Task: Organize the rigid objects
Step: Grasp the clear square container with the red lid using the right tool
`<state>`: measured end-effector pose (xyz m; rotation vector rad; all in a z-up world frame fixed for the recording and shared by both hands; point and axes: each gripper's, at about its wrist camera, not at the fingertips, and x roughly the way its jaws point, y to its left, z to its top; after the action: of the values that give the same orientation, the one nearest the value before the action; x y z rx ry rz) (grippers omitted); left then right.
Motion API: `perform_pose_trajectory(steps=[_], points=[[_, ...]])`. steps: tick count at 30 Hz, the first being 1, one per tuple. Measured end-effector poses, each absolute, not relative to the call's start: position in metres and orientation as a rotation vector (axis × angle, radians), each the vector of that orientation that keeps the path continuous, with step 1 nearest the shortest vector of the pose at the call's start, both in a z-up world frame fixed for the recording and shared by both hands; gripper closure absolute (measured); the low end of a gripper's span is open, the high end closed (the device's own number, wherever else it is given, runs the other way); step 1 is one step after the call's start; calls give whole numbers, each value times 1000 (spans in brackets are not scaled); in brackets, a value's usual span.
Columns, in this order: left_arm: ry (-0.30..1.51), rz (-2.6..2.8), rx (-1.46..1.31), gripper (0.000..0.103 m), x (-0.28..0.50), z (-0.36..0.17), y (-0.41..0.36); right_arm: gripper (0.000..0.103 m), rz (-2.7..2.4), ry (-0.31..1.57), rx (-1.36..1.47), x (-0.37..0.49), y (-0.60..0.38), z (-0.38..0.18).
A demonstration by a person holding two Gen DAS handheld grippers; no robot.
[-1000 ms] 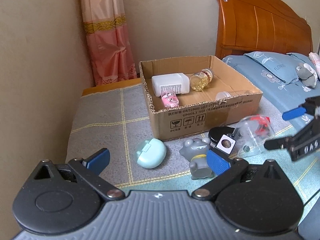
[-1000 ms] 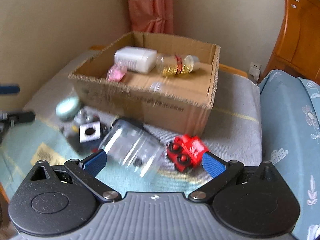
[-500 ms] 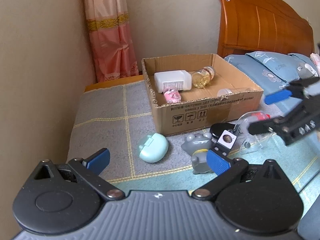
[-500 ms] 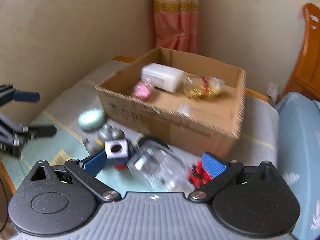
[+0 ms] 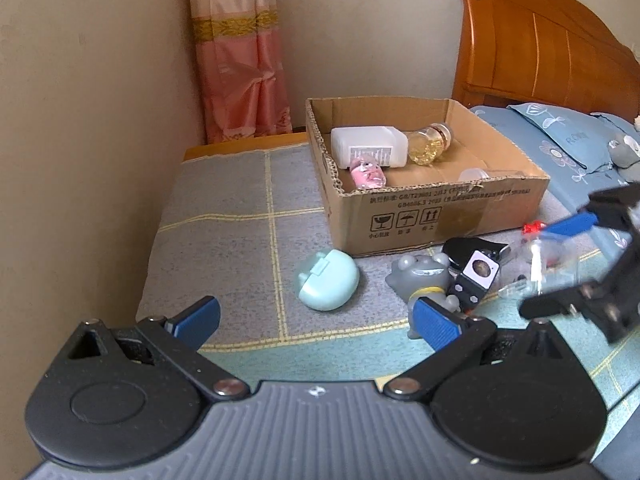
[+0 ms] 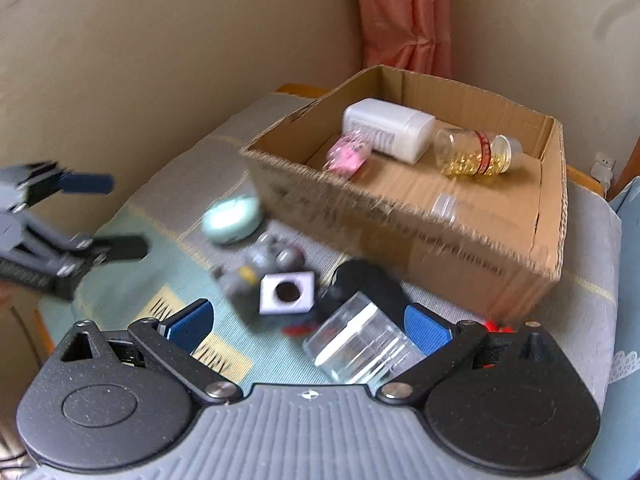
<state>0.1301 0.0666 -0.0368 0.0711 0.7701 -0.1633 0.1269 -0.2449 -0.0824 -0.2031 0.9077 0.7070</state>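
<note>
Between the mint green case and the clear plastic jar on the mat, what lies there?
In the left wrist view, a grey frog toy and a white-faced cube lie between the mint case and the clear jar.

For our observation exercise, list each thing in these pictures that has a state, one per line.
Cardboard box: open, upright.
White bottle: lying in box.
Capsule jar: lying in box.
Clear jar: lying outside, between right tongs.
Mint case: shut.
Left tongs: open, empty.
Right tongs: open.

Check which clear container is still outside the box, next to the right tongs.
The empty clear jar with the white rim, lying on the mat between the open right tongs. The capsule jar and white bottle lie inside the cardboard box.
</note>
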Motion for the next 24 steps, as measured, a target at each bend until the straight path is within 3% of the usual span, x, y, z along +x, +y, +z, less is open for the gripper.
perform_pose_trajectory(steps=[12,24], points=[[784,-202,84,1,130,-44,66,0,547,926,-257,73,-250,-115],[846,-244,68,1,168,-86,73,0,405,883,-222,63,-258,-149]])
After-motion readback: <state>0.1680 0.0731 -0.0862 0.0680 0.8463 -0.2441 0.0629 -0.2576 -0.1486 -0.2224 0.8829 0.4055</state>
